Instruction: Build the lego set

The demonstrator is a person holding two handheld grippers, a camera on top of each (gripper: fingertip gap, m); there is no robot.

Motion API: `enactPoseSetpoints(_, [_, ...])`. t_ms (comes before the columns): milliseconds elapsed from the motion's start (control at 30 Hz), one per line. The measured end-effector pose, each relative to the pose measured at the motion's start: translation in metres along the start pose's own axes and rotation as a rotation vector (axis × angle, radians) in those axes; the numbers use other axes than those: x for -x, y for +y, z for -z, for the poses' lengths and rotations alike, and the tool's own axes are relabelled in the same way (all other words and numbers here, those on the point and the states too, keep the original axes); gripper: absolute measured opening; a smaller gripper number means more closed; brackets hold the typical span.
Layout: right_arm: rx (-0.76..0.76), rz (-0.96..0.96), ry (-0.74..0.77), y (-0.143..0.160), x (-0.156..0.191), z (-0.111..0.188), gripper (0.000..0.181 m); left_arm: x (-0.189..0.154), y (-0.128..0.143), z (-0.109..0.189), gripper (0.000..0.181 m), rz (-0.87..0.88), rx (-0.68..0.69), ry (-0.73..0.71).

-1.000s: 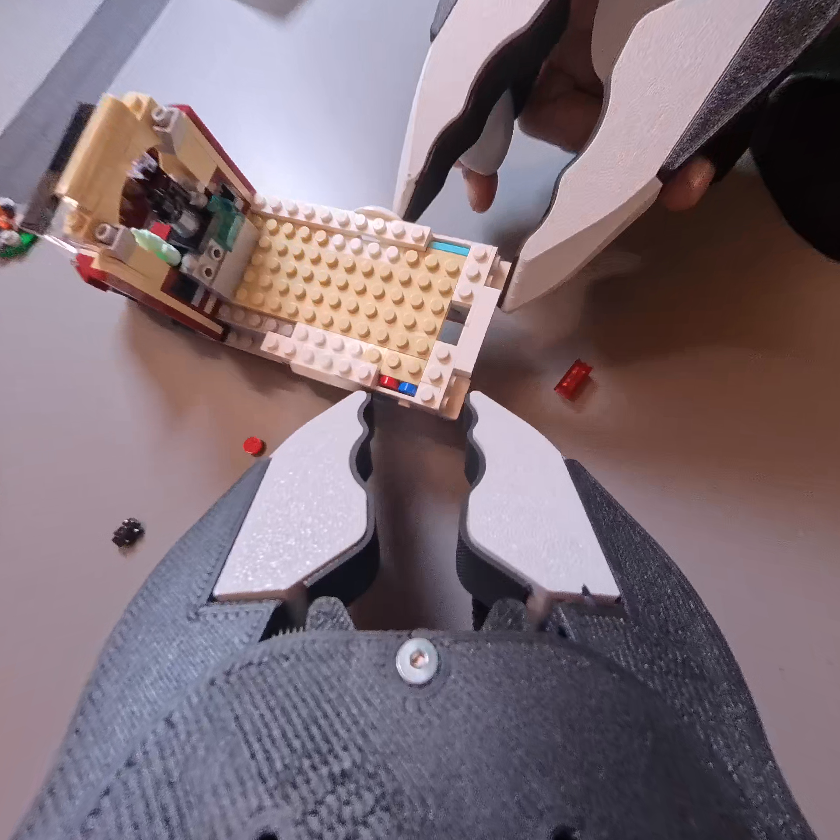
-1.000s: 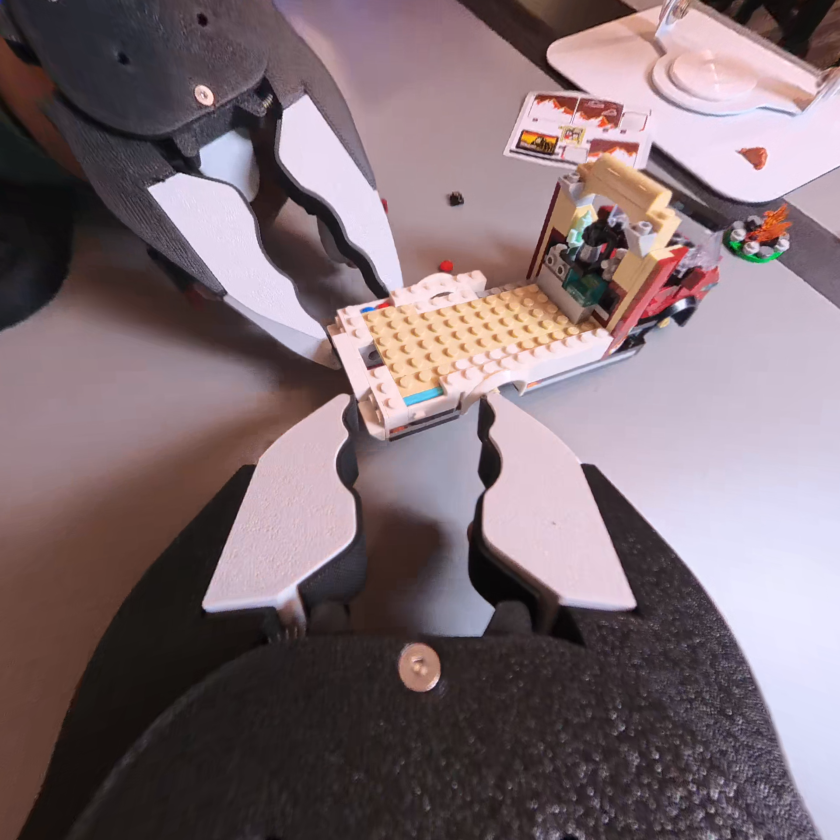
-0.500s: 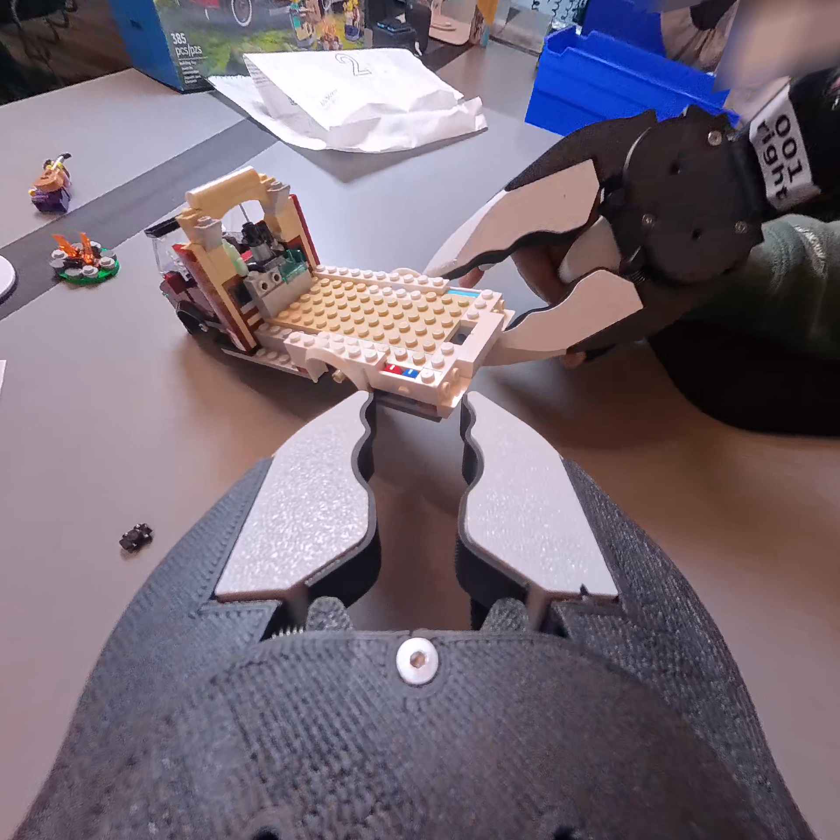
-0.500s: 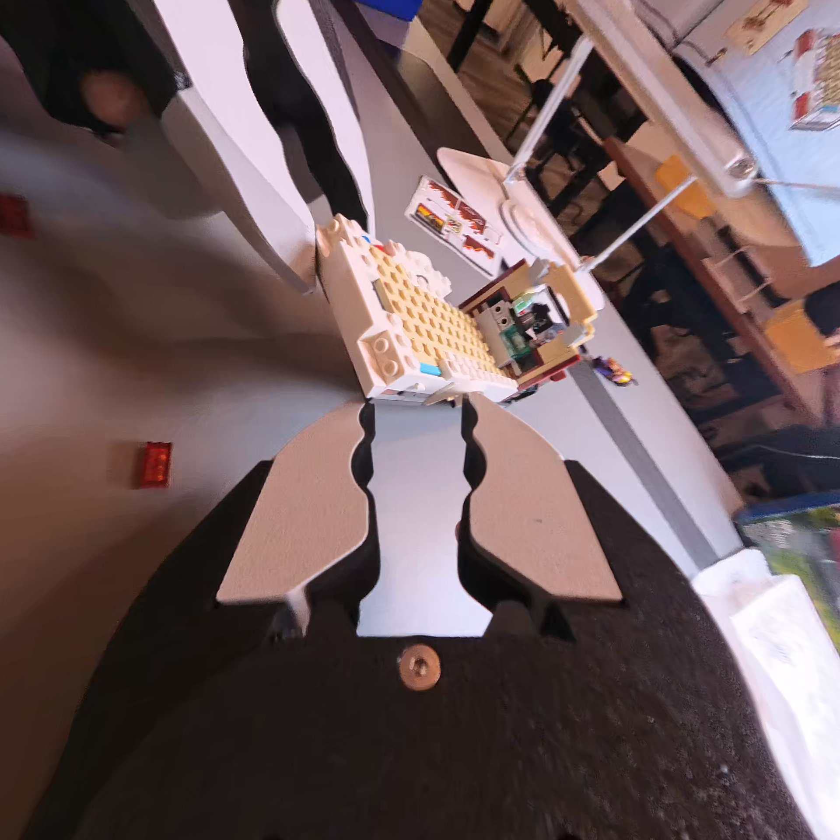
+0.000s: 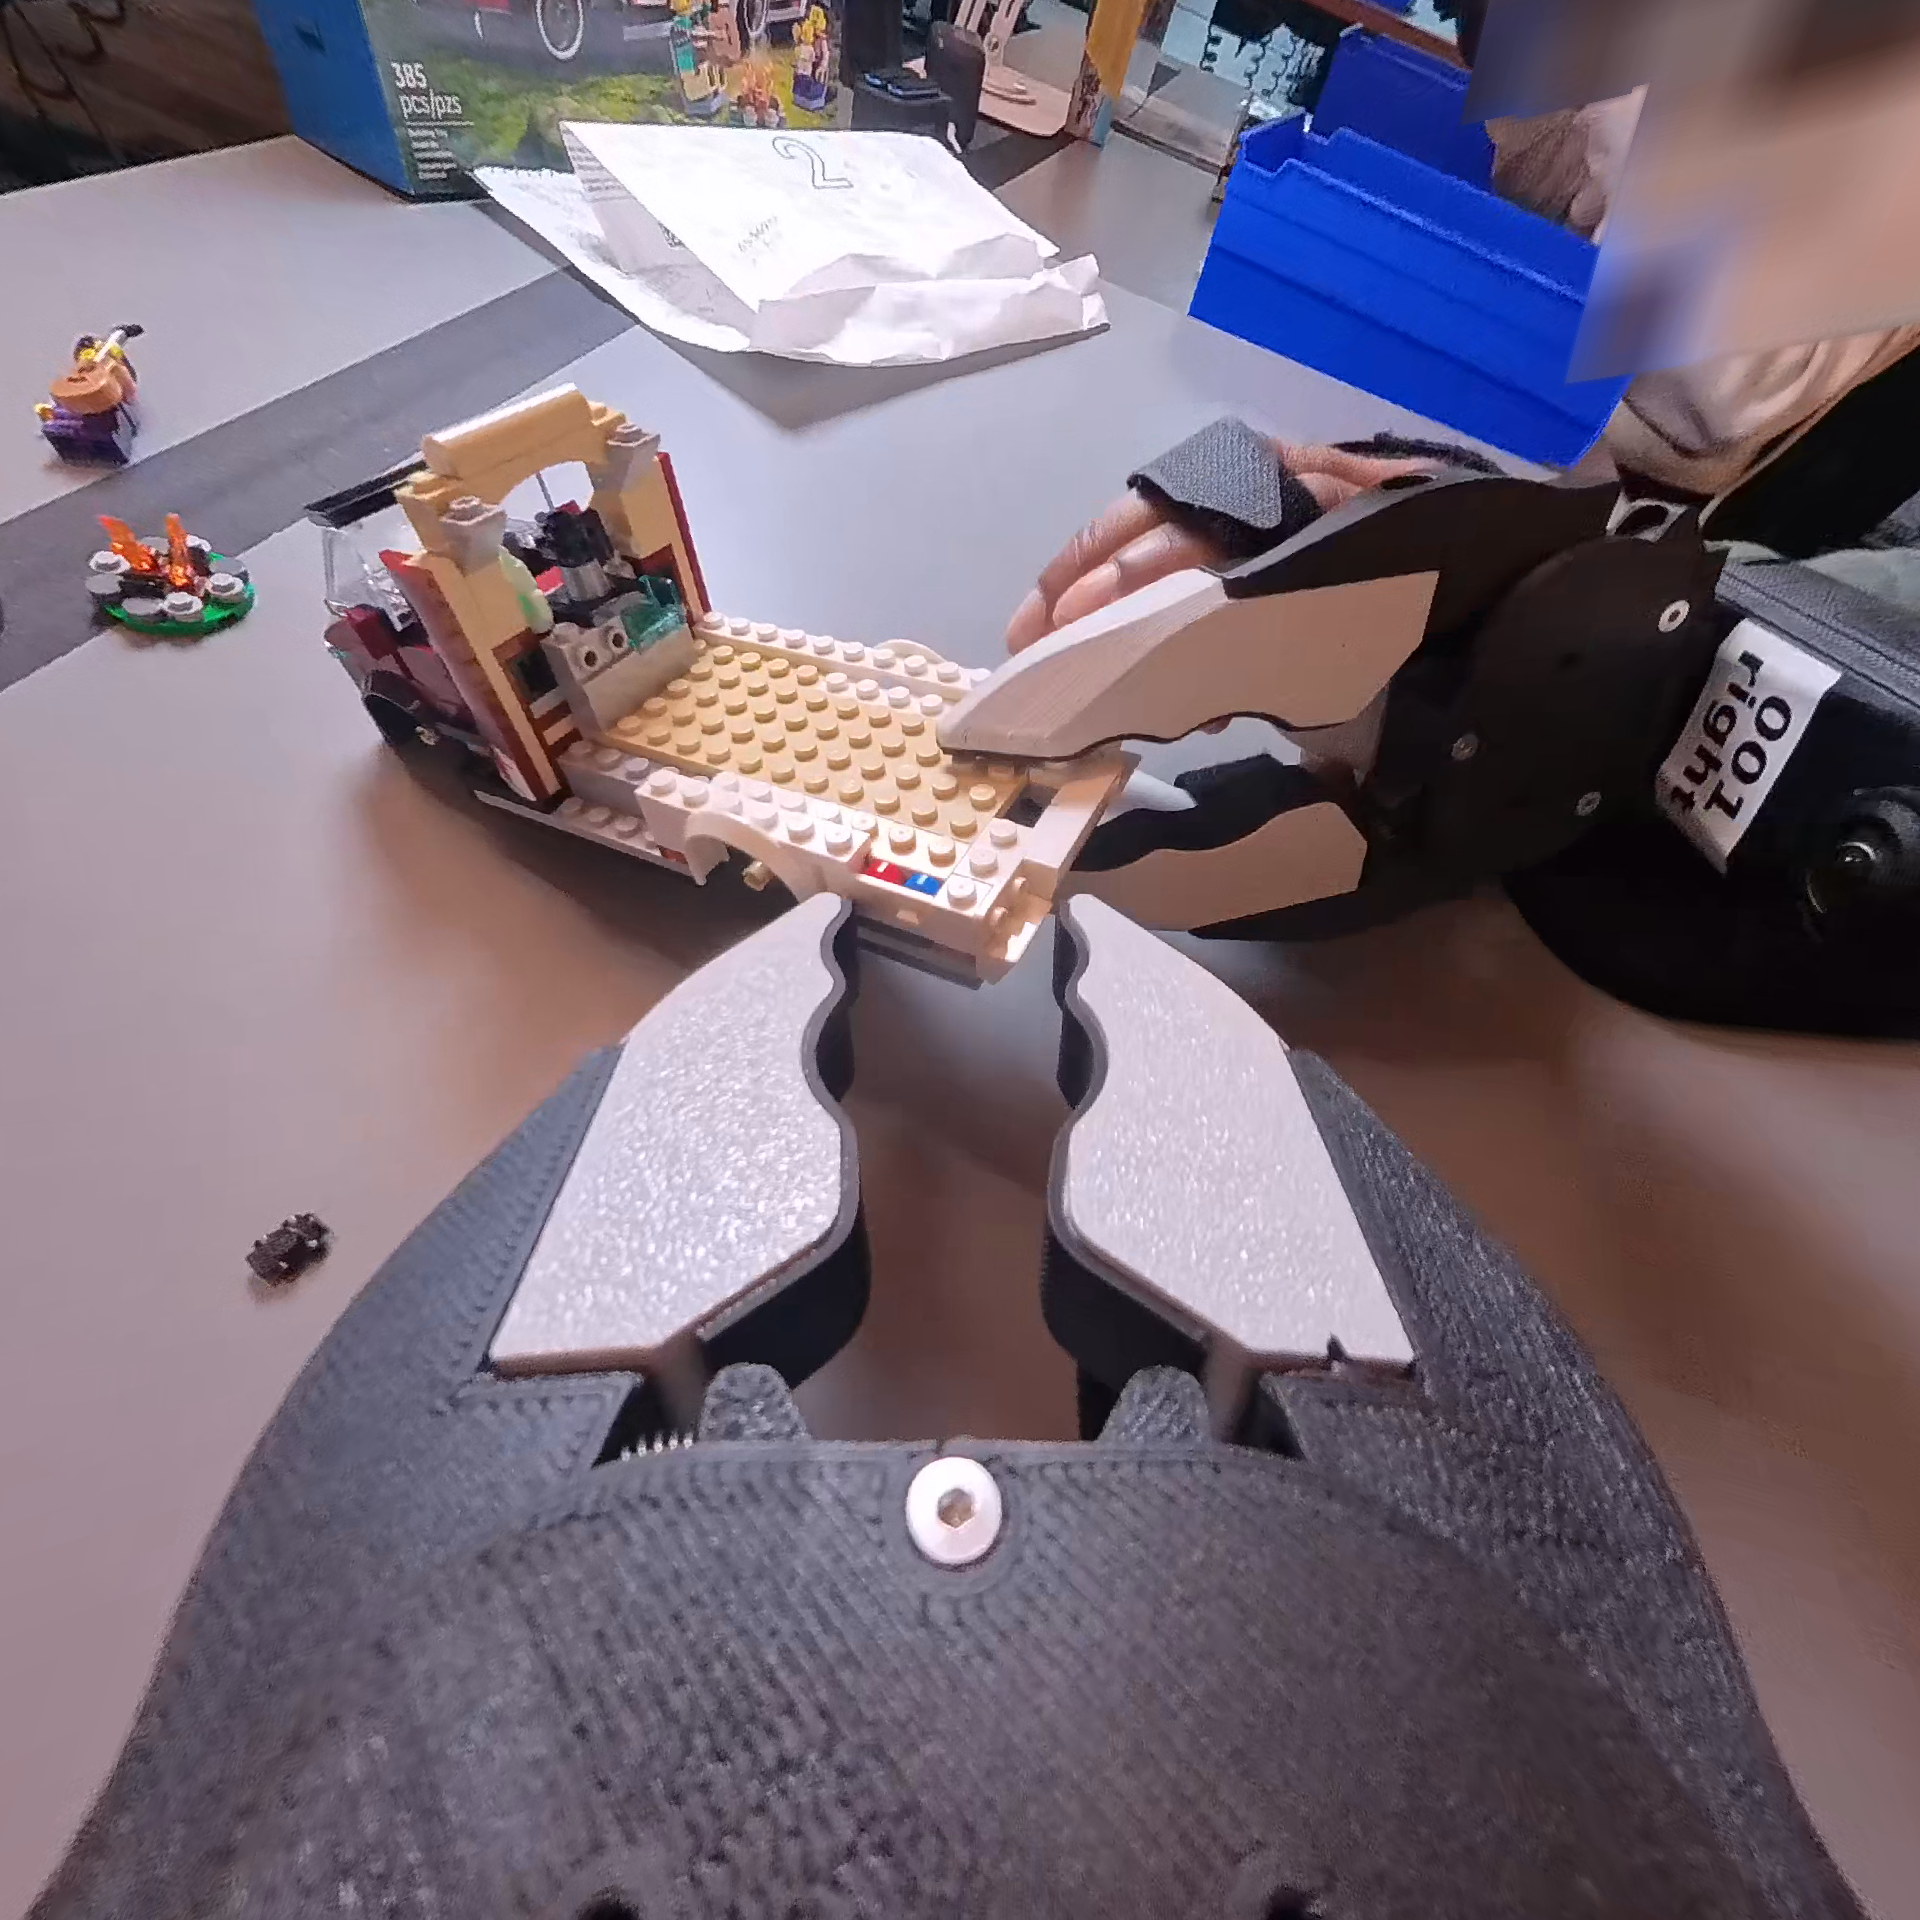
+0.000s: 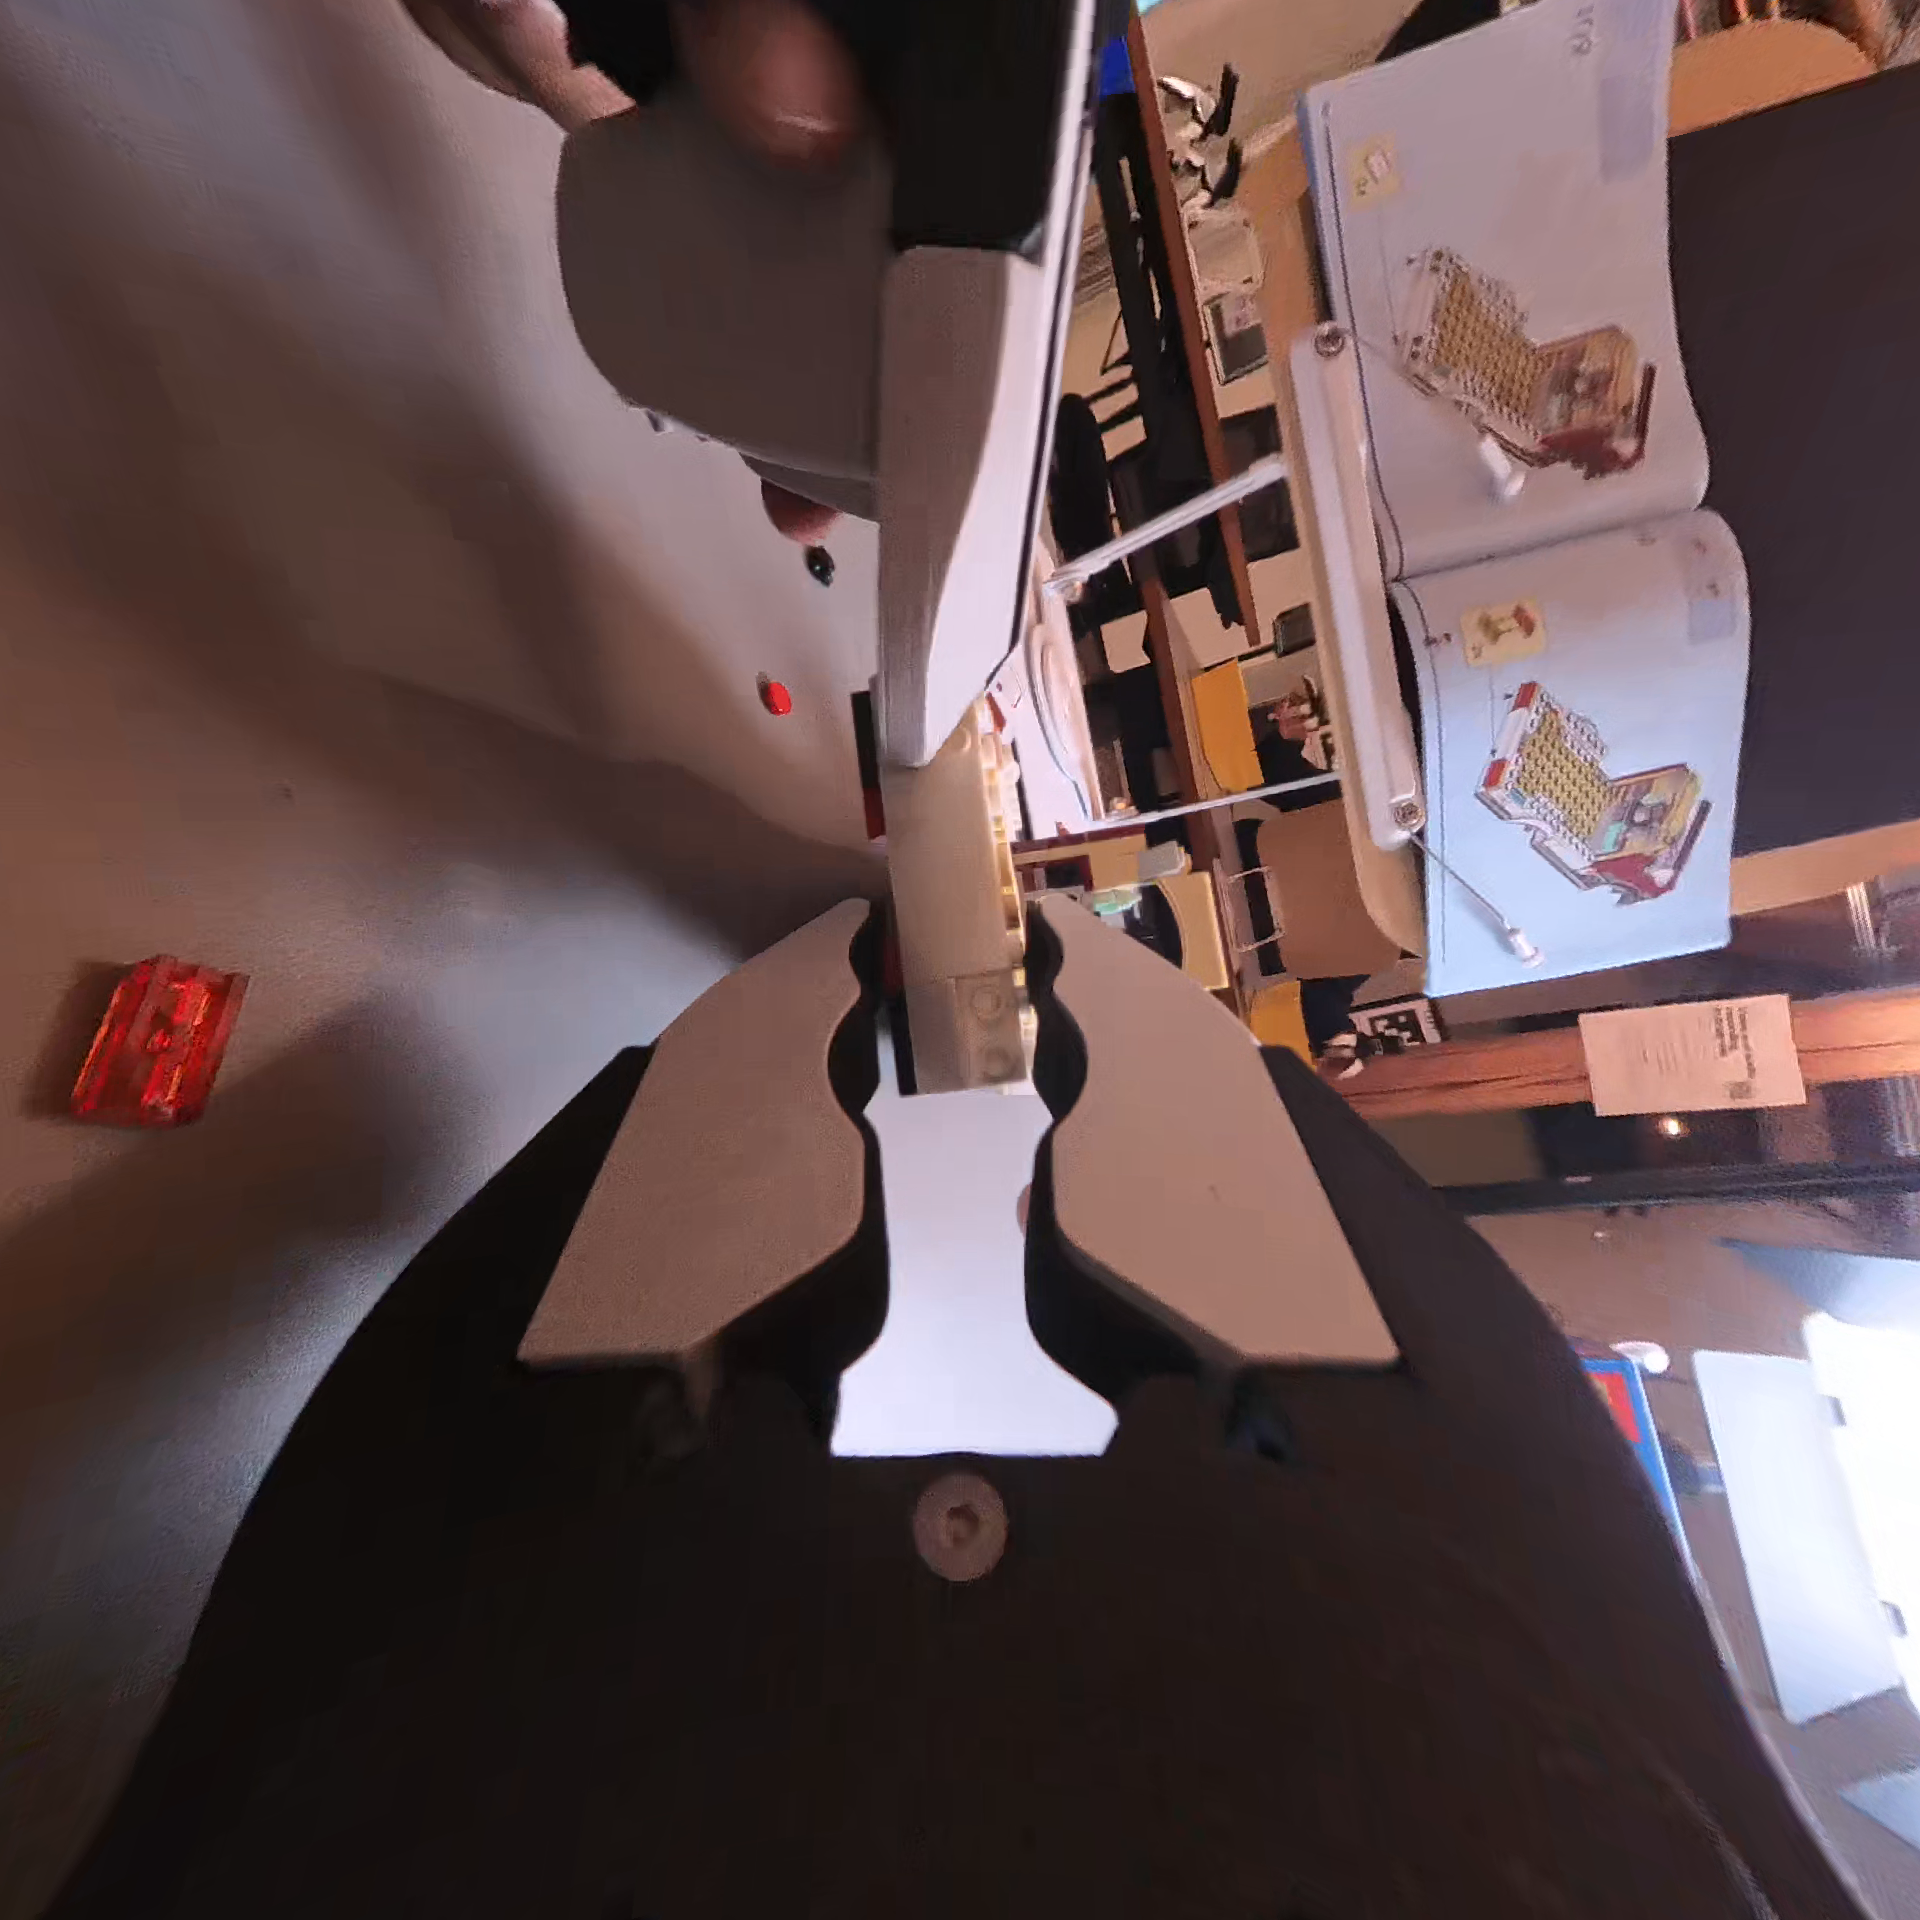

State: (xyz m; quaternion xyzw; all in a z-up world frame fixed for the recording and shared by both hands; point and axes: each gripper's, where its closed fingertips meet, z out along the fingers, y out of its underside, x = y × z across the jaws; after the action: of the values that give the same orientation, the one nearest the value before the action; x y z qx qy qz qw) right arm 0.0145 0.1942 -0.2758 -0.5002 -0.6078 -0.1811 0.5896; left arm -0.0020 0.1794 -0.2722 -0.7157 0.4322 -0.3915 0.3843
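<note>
The half-built lego camper [image 5: 748,717] sits on the grey counter [image 5: 312,997], its tan studded floor bare behind the cab. The right gripper [image 5: 1049,790] comes in from the side, rolled over, with one finger on top of the floor's rear end and the other underneath; in its own view the white rear edge [image 6: 966,997] lies between the tips, closed around it. The left gripper [image 5: 951,935] is parted, its tips at either side of the camper's rear corner; whether they touch it I cannot tell. A blue bin [image 5: 1382,260] stands at the far side, its contents hidden from here, beside a crumpled white paper bag [image 5: 821,229] and the set's box [image 5: 582,73]. A red translucent piece [image 6: 156,1039] lies loose on the counter, and a small campfire build [image 5: 166,582] and a minifigure [image 5: 88,400] stand off to the left.
</note>
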Motion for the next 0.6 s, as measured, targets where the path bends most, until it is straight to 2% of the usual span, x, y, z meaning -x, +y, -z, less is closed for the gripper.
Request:
enactPoseSetpoints(100, [-0.031,-0.046,-0.012,-0.005,-0.005,0.004,0.025,-0.005,-0.006,0.006,0.046,-0.094,-0.018,0.008])
enactPoseSetpoints(167, [-0.061,-0.122,-0.037,-0.01,-0.015,0.01,0.025,-0.008,-0.009,0.013,0.057,-0.27,-0.016,-0.02])
enactPoseSetpoints(267, [-0.101,-0.259,-0.155,-0.021,-0.024,0.021,0.026,-0.012,-0.021,0.024,0.058,-0.555,-0.046,-0.121])
enactPoseSetpoints(400, [-0.159,-0.356,-0.308,-0.041,-0.038,0.036,0.025,-0.026,-0.038,0.021,0.058,-0.754,-0.067,-0.183])
enactPoseSetpoints(467, [-0.169,-0.376,-0.368,-0.05,-0.041,0.04,0.025,-0.027,-0.046,0.014,0.055,-0.814,-0.069,-0.208])
enactPoseSetpoints(567, [-0.168,-0.39,-0.419,-0.058,-0.044,0.045,0.025,-0.031,-0.047,0.009,0.031,-0.839,-0.072,-0.176])
enactPoseSetpoints(600, [-0.168,-0.398,-0.43,-0.06,-0.044,0.047,0.025,-0.034,-0.047,0.01,0.03,-0.839,-0.086,-0.165])
